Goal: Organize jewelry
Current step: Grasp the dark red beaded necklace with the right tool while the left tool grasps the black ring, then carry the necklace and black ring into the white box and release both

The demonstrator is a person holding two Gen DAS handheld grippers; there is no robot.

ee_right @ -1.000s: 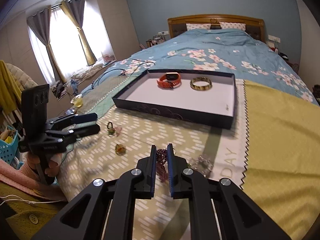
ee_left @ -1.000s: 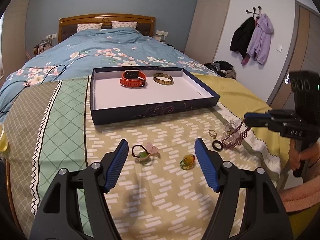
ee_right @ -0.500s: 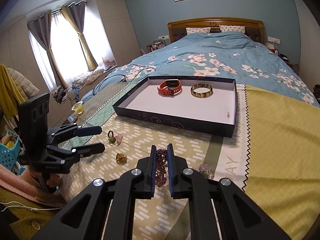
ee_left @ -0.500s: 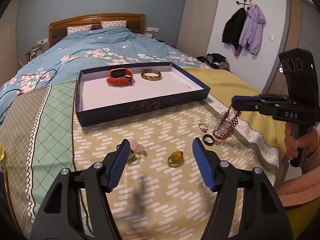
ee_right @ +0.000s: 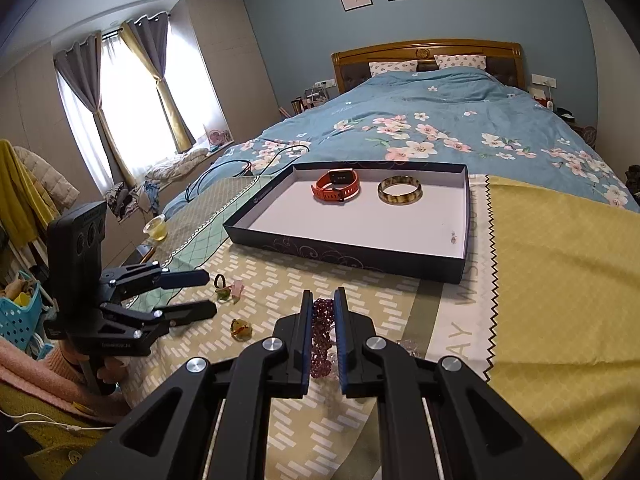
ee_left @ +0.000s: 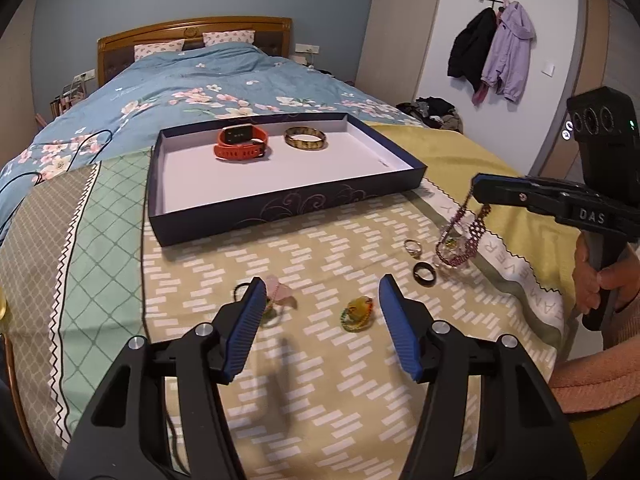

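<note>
The right gripper (ee_right: 323, 304) pinches a purple beaded bracelet (ee_left: 464, 236) dangling above the patterned cloth (ee_left: 320, 380), while the left gripper (ee_left: 322, 292), jaws closing on nothing, hovers near a yellow-green trinket (ee_left: 357, 312).

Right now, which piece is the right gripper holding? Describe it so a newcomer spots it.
Find the navy tray on the bed. To its right, the right gripper dangles a purple beaded bracelet. It is the only piece off the cloth; the rings lie flat beside it.

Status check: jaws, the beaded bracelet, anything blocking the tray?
Right gripper shut on purple beaded bracelet, lifted. Left gripper empty, jaws closing. Tray path looks clear.
</note>
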